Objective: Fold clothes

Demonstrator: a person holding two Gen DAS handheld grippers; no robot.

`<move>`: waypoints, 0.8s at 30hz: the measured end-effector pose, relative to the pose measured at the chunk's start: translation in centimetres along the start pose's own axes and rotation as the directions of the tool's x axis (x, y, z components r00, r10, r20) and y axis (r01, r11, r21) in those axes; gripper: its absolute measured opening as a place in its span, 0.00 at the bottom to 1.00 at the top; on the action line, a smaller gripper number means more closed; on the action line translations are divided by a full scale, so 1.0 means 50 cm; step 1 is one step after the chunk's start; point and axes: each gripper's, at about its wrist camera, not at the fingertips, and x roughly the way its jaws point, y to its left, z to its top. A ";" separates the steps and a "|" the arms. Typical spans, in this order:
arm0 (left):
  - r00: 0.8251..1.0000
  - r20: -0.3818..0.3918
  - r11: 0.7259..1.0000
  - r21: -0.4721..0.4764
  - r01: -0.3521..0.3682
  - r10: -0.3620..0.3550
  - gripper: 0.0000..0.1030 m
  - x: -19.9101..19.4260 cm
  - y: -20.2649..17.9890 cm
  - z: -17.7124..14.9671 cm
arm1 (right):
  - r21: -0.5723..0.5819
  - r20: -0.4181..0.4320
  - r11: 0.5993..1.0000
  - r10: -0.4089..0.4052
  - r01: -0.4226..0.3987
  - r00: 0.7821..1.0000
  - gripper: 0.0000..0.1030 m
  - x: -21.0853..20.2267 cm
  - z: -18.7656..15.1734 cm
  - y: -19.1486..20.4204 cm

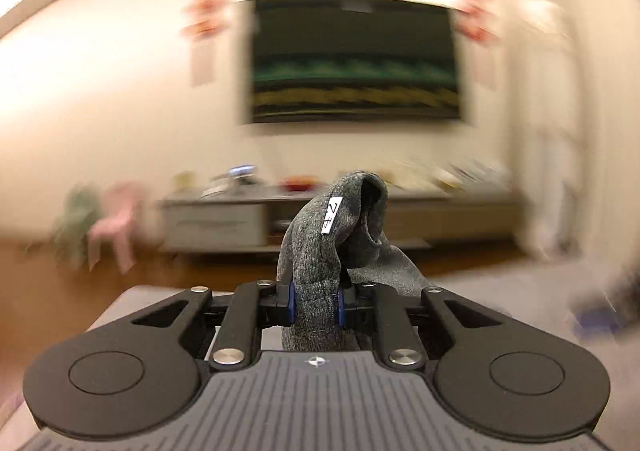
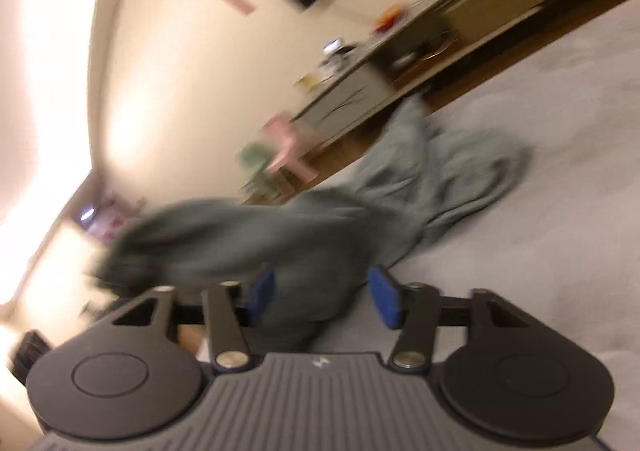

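A grey knit garment with a small white tag rises in a fold from between the blue pads of my left gripper, which is shut on it. In the right wrist view the same grey garment lies crumpled on a pale grey soft surface, and one part runs up to the left. My right gripper is open. A bunch of the cloth sits between its blue pads, near the left pad and apart from the right one. This view is blurred.
A low grey cabinet with small items on top stands against the far wall under a dark framed picture. Small pink and green chairs stand left of it on a wooden floor.
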 end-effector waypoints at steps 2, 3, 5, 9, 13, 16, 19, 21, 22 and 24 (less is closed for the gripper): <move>0.998 -0.019 0.995 -0.069 -0.068 0.067 0.18 0.024 0.075 0.003 | -0.035 0.013 0.995 -0.095 0.096 0.995 0.68 0.020 0.002 -0.005; 0.997 -0.031 0.991 -0.110 -0.073 0.070 0.18 0.029 0.104 -0.010 | -0.071 0.013 0.987 -0.143 0.144 0.990 0.69 0.040 0.003 -0.002; 0.996 -0.058 0.979 -0.187 -0.082 0.072 0.18 0.038 0.160 -0.034 | -0.159 0.013 0.961 -0.227 0.226 0.974 0.72 0.087 0.005 0.012; 0.995 -0.101 0.952 -0.301 -0.051 0.021 0.18 0.017 0.240 -0.055 | -0.345 0.003 0.897 -0.293 0.276 0.956 0.79 0.218 0.000 0.054; 0.997 -0.077 0.940 -0.337 -0.048 0.024 0.18 0.000 0.298 -0.062 | -0.283 -0.021 0.925 -0.271 0.254 0.962 0.81 0.349 0.035 0.063; 0.995 -0.086 0.934 -0.349 -0.072 0.045 0.18 -0.001 0.326 -0.060 | -0.108 -0.054 0.958 -0.272 0.265 0.961 0.48 0.427 0.069 0.021; 0.996 -0.042 0.932 -0.352 -0.089 0.079 0.18 -0.020 0.339 -0.048 | 0.020 -0.065 0.965 -0.261 0.263 0.963 0.08 0.449 0.091 -0.019; 0.996 0.013 0.924 -0.373 -0.081 0.093 0.18 -0.047 0.344 -0.038 | 0.039 0.022 0.981 -0.192 0.191 0.981 0.07 0.386 0.100 0.001; 0.994 0.045 0.920 -0.385 -0.071 0.096 0.18 -0.066 0.345 -0.034 | 0.017 0.071 0.988 -0.156 0.156 0.985 0.07 0.337 0.103 0.027; 0.988 0.117 0.910 -0.412 -0.046 0.104 0.18 -0.111 0.339 -0.022 | -0.078 0.170 0.990 -0.102 0.116 0.980 0.07 0.215 0.102 0.102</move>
